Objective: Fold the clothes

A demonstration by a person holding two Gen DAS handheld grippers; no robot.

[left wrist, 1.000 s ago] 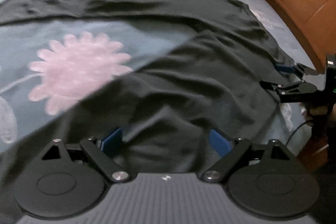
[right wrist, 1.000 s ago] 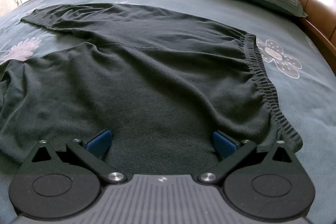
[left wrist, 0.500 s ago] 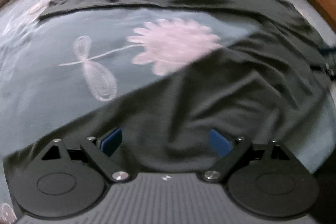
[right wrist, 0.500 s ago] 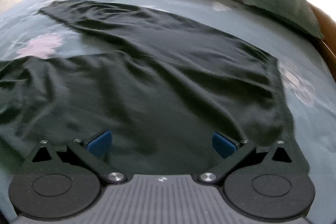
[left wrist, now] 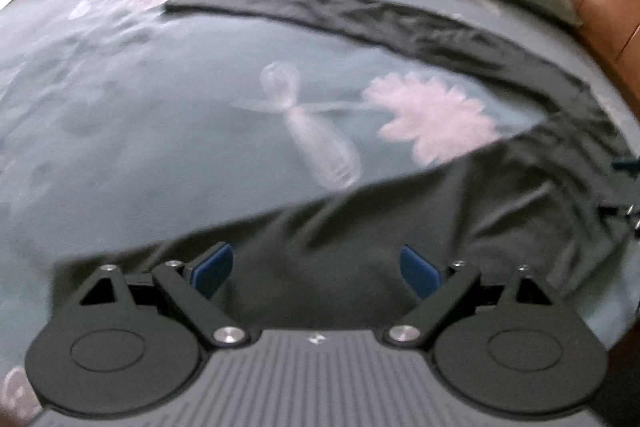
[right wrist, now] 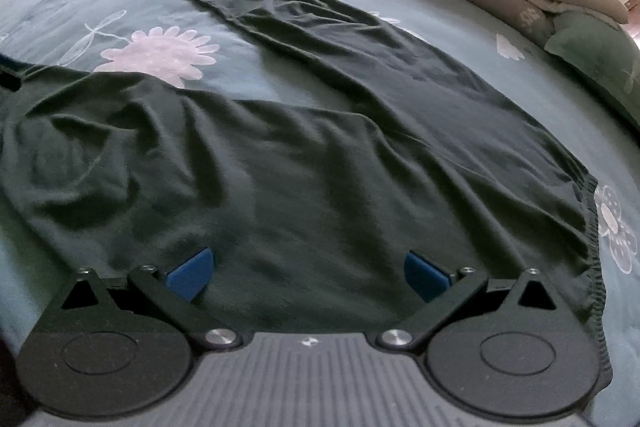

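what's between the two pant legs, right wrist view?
Bare bedsheet with a pink flower print fills the gap between the far leg and near leg of the dark trousers, right wrist view.

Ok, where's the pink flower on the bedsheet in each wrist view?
Left wrist: pink flower right of centre, just above the edge of the dark trousers.
Right wrist: pink flower upper left, its lower petals at the trouser leg's edge.
Shared landmark: the pale dragonfly print beside the flower.

Black left gripper (left wrist: 316, 269); blue pads (left wrist: 212, 269); silver screws.
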